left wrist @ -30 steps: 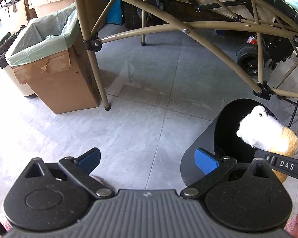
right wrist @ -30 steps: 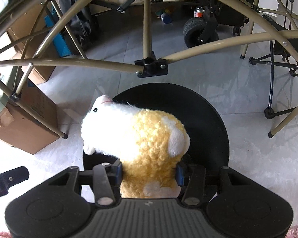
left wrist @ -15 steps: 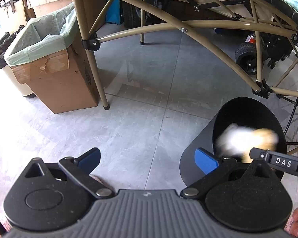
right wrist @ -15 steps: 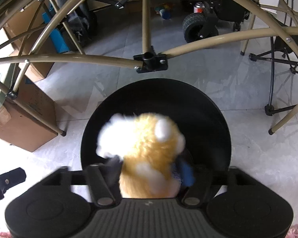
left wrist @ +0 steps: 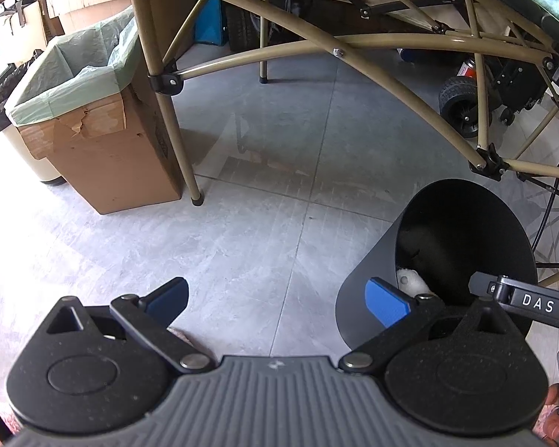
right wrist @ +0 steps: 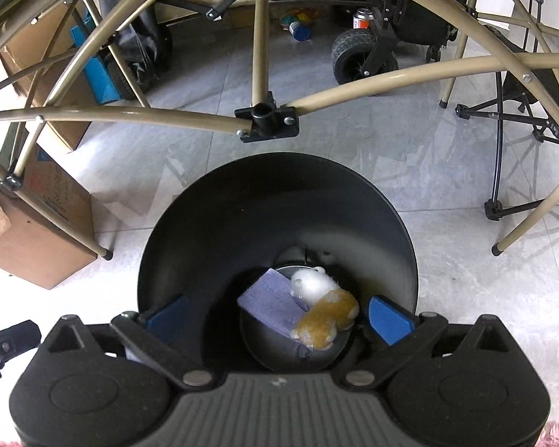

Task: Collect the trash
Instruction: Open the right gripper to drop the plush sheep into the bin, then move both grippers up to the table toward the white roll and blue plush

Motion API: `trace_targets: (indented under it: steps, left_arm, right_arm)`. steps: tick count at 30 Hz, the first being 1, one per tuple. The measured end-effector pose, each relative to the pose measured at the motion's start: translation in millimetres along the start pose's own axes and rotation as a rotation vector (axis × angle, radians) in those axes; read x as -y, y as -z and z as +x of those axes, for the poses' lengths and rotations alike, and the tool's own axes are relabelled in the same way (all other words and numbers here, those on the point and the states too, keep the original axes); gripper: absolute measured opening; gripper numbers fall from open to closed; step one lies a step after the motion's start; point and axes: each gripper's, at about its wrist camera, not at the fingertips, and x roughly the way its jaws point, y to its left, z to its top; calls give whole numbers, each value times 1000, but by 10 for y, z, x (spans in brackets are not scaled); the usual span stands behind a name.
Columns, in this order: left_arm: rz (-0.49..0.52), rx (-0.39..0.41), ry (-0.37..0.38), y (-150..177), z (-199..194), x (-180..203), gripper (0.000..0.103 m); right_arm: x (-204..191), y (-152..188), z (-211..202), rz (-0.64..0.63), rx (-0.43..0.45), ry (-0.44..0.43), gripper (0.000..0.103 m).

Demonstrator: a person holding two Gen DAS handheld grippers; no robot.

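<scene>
White-and-tan plush toy point(right wrist: 322, 303) half-hidden inside black bin point(right wrist: 220, 231)

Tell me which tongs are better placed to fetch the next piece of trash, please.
Probably the left tongs: they are open, empty and over bare floor beside the black bin. The right tongs, also open, hang over the bin's mouth, above the plush toy inside.

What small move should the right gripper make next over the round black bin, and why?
Probably lift the right gripper up and away from the round black bin. Its jaws are open and empty, and the white and yellow plush toy already lies at the bottom beside a flat purple piece, so nothing is left to release.
</scene>
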Motion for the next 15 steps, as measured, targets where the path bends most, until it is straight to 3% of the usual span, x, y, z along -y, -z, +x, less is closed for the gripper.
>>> trace_targets:
  steps: [15]
  left_arm:
    - [2,36,4,-21,-120,41,103]
  right_arm:
    - [6,32,-160,-26,47,-12,103]
